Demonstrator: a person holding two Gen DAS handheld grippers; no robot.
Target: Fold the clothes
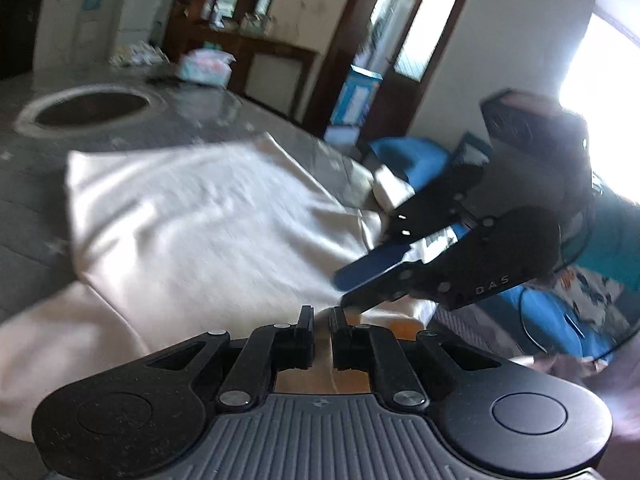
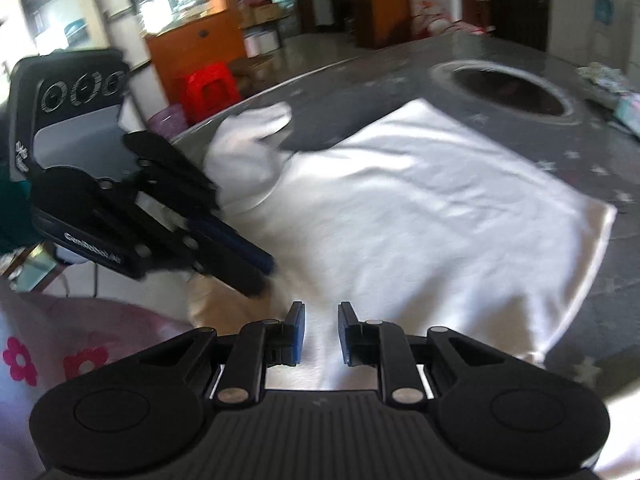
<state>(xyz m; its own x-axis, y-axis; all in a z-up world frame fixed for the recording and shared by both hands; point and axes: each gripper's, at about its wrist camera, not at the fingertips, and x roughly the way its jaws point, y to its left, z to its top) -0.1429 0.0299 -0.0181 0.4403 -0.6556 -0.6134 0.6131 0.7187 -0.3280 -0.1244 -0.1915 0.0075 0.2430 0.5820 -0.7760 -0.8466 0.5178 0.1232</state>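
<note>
1. white garment spread flat on grey star-print table cover; same garment and cover in right wrist view.
2. one sleeve bunched and lifted at garment's far left corner in right wrist view, near table edge.
3. round dark opening with pale ring in the cover, beyond garment's far edge; also seen at, well apart from the fabric.
4. left gripper: fingers nearly together, narrow gap only, cloth edge running up into the gap; pinched or merely lying there, cannot tell. seen from the right wrist at, tips down at garment's near-left edge, motion blur hiding the grip.
5. right gripper: fingers parted moderately, blue pads showing, nothing between them, garment directly beneath. seen from the left wrist at, angled down to garment's near-right edge, just beside the left gripper's tips.
6. red plastic stool on the floor beyond the sleeve side of the garment.
7. pale packet on the table past the round opening, far from the garment.
8. both views blurred.
</note>
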